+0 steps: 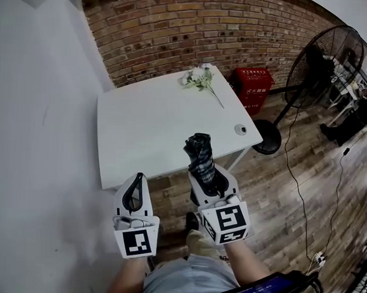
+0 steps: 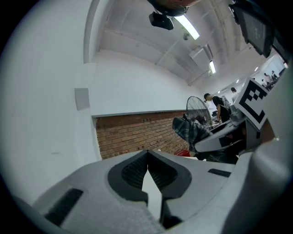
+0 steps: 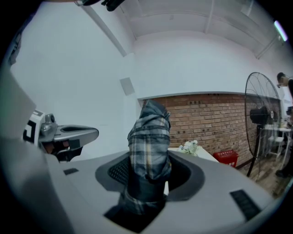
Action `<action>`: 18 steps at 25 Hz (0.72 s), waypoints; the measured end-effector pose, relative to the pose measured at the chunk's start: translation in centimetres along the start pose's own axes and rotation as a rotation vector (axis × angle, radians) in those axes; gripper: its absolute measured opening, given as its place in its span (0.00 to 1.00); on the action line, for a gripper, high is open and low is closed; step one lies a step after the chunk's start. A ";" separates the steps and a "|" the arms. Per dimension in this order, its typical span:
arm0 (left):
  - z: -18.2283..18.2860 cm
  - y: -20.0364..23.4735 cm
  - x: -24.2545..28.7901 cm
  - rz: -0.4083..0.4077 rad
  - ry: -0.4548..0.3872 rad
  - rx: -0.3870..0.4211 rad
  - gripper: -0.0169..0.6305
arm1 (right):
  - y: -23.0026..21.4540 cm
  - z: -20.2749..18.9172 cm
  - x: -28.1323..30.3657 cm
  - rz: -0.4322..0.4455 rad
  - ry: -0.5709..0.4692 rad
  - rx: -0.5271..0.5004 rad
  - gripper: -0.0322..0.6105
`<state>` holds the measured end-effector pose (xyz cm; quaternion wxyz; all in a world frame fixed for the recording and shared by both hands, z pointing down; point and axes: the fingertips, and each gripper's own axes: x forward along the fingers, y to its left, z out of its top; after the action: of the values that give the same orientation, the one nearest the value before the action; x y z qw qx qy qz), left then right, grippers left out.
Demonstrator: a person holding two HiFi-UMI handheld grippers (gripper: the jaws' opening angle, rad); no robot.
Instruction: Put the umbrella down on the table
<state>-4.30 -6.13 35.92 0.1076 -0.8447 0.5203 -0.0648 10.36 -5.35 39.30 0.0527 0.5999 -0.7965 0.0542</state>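
A folded dark plaid umbrella (image 1: 199, 150) sticks out forward from my right gripper (image 1: 211, 177), which is shut on its lower part. In the right gripper view the umbrella (image 3: 149, 132) fills the gap between the jaws and rises past them. It hangs over the near right edge of the white table (image 1: 142, 135). My left gripper (image 1: 137, 177) is at the table's near edge, to the left of the right one. Its jaws are shut with nothing between them, tips touching in the left gripper view (image 2: 147, 151). That view also shows the umbrella (image 2: 190, 128) to the right.
A bunch of white flowers (image 1: 201, 77) lies at the table's far edge, and a small round white object (image 1: 240, 129) sits near its right edge. A red box (image 1: 253, 85) and a standing fan (image 1: 321, 63) stand on the wooden floor to the right. A white wall runs along the left.
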 end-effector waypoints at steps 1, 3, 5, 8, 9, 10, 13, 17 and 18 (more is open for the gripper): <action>-0.3 0.1 1.3 0.002 0.008 0.000 0.04 | -0.7 -0.2 1.1 0.004 0.007 0.005 0.36; -0.9 0.3 3.8 0.004 0.026 0.006 0.04 | -2.2 -0.7 3.4 0.013 0.020 0.016 0.36; -1.5 0.4 6.2 0.007 0.041 0.016 0.04 | -3.7 -1.1 5.7 0.023 0.032 0.025 0.36; -1.7 0.9 9.4 0.018 0.059 0.028 0.04 | -5.6 -0.8 8.9 0.042 0.038 0.038 0.36; -1.6 1.1 10.3 0.024 0.064 0.031 0.04 | -6.1 -0.6 9.9 0.049 0.037 0.041 0.36; -1.5 1.3 11.1 0.031 0.067 0.033 0.04 | -6.6 -0.3 10.8 0.058 0.035 0.042 0.36; -0.6 2.0 13.1 0.058 0.062 0.043 0.04 | -7.7 1.1 12.9 0.083 0.019 0.037 0.36; 0.8 3.9 14.3 0.114 0.032 0.060 0.04 | -7.8 3.5 15.2 0.121 -0.015 0.013 0.36; 1.2 4.5 14.5 0.129 0.022 0.063 0.04 | -7.6 4.1 15.8 0.131 -0.026 0.005 0.36</action>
<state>-1.42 -20.87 33.62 0.1324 -0.8047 0.5727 -0.0834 13.23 -23.04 37.74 0.0369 0.5471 -0.8347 0.0517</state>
